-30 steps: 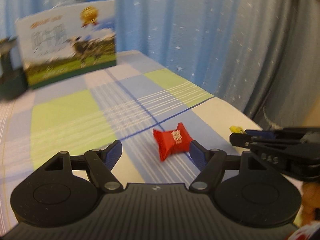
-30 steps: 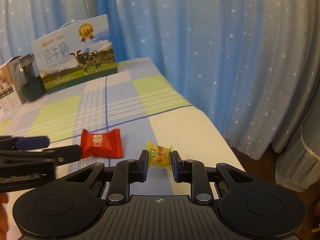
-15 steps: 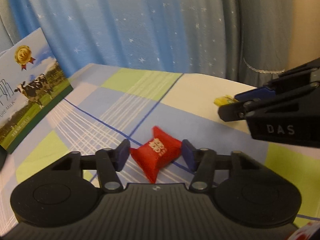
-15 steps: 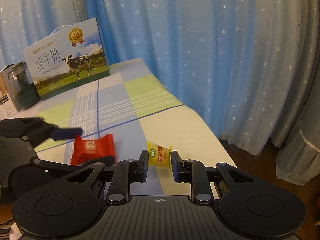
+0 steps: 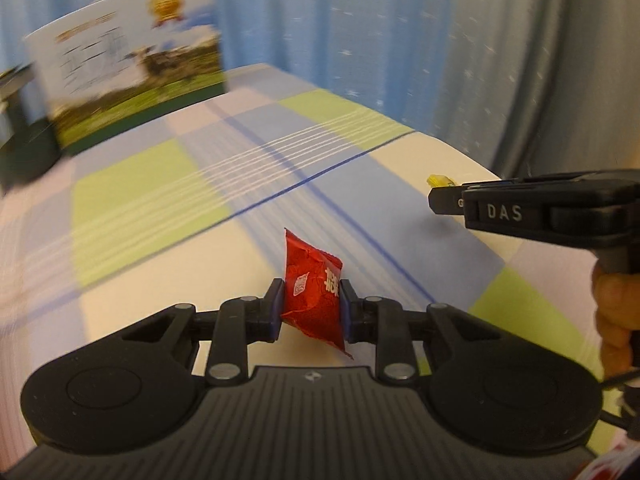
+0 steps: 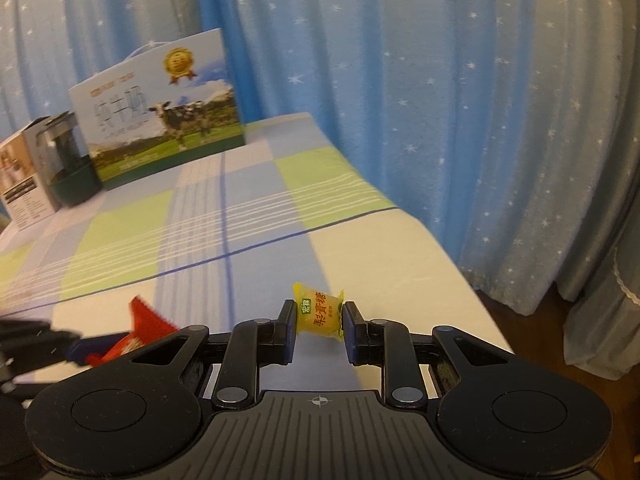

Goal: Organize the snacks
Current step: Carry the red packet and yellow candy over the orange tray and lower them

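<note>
Here the red snack packet stands on edge, clamped between the fingers of the left gripper, both pads pressing its sides and its crinkled ends sticking out above and below them. It sits over a cream square of the checked cloth on the counter, though whether it touches the cloth cannot be told. In the right wrist view the same packet shows as a red corner at the lower left, behind the dark left gripper.

The yellow candy is pinched at its two ends by the fingers of the right gripper, held level with its printed face towards the camera, over the pale part of the cloth near the counter's right edge. From the left wrist only a yellow tip of it peeks past the right gripper, which reaches in from the right, with a hand wrapped on its handle.

Farther back on the counter stands a milk carton box printed with cows and a gold medal, upright against the curtain side. Just left of it stands a dark green appliance, and beside that a small cardboard box. A blue curtain dotted with white stars hangs behind and to the right of the counter
</note>
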The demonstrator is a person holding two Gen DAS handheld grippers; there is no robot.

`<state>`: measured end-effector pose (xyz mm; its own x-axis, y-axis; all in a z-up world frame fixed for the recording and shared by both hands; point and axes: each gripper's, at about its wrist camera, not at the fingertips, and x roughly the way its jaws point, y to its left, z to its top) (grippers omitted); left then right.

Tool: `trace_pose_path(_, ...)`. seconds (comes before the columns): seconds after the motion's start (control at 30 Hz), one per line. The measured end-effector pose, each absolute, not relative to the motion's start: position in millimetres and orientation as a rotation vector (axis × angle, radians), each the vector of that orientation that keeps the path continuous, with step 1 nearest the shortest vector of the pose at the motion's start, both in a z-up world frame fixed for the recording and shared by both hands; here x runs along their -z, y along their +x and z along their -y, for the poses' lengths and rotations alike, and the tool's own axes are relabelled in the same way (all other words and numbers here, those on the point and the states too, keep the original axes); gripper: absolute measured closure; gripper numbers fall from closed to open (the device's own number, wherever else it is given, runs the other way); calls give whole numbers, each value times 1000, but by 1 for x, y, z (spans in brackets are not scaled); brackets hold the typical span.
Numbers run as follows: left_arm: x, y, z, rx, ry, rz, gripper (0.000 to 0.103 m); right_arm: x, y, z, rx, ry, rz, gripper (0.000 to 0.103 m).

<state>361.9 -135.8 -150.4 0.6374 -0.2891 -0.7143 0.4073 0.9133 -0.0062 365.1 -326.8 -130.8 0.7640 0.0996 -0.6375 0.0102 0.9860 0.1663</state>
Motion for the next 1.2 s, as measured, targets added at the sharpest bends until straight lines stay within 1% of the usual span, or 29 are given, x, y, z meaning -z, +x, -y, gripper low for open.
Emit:
trace_pose_path(0.2,129,319,96,309,56,-787,78,116,344,300,-138,139,-702,79)
trace_pose_path(0.47,97,258,38,198,-77,-778,79,91,283,255,-241,129,-696,79)
trace_pose_path(0.87,45,180,-31,88,-132,-723,79,59,187,179,-385,88,-694,79)
trace_pose_path(1.2,19,131,-89,-15,-167,-695,79,32,153,120,-503,29,-659,79)
